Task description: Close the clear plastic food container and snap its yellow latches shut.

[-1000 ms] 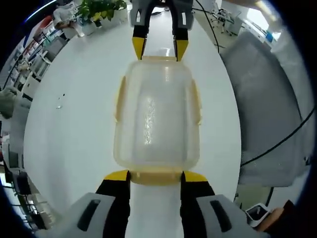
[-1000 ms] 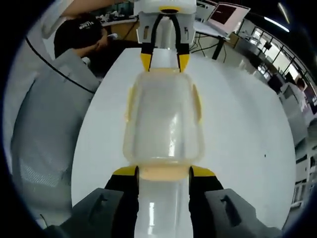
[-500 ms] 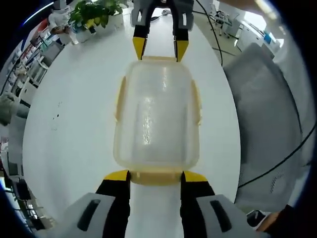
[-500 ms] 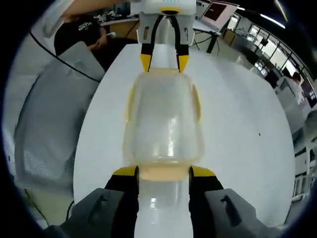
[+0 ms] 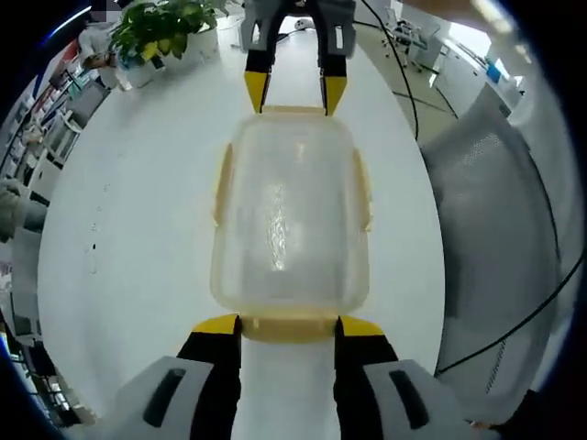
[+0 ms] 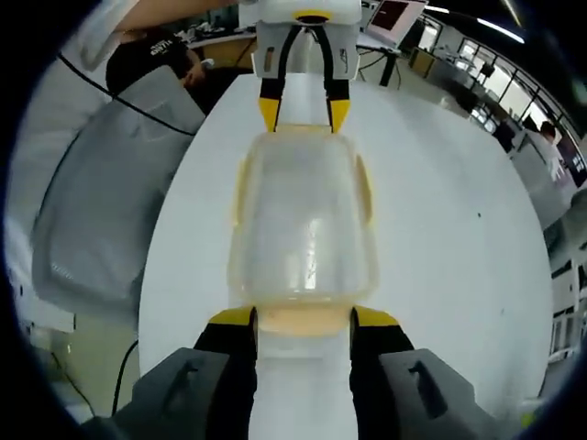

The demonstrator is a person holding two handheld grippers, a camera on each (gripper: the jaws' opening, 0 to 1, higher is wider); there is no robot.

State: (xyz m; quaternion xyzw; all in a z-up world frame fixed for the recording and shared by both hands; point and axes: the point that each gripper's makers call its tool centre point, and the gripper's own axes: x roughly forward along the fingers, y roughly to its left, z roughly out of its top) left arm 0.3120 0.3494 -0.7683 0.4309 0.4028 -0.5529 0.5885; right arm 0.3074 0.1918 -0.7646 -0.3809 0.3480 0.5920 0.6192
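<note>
Container (image 5: 290, 220) is sitting on the white counter (image 5: 138, 229) right between the two tongs, lid on top, and it's pretty much dead center in both views. In the left gripper view the left tongs (image 5: 288, 326) come up from the bottom with their yellow tips spread apart, one on each side of the near yellow latch (image 5: 288, 325), and the tips look like they're right up against that end of the container, though I can't tell if they're actually squeezing anything. At the far end the right tongs (image 5: 292, 90) point back toward the camera, also spread, with their tips just at the far edge of the lid. Flip to the right gripper view and it's the mirror of that: the right tongs (image 6: 304, 318) straddle the near latch (image 6: 304, 319) at the bottom, and the left tongs (image 6: 304, 113) sit at the opposite short end. The container (image 6: 304, 220) is clear and cloudy looking, with yellow latches along the long sides too (image 5: 221, 183), and those look folded down flat against the walls. As for what's inside, I can't make out anything, just glare and some streaks on the plastic. Off past the counter there's a potted plant (image 5: 156, 23) in the left gripper view, and a grey chair back (image 6: 101, 192) next to the counter edge in the right gripper view.
</note>
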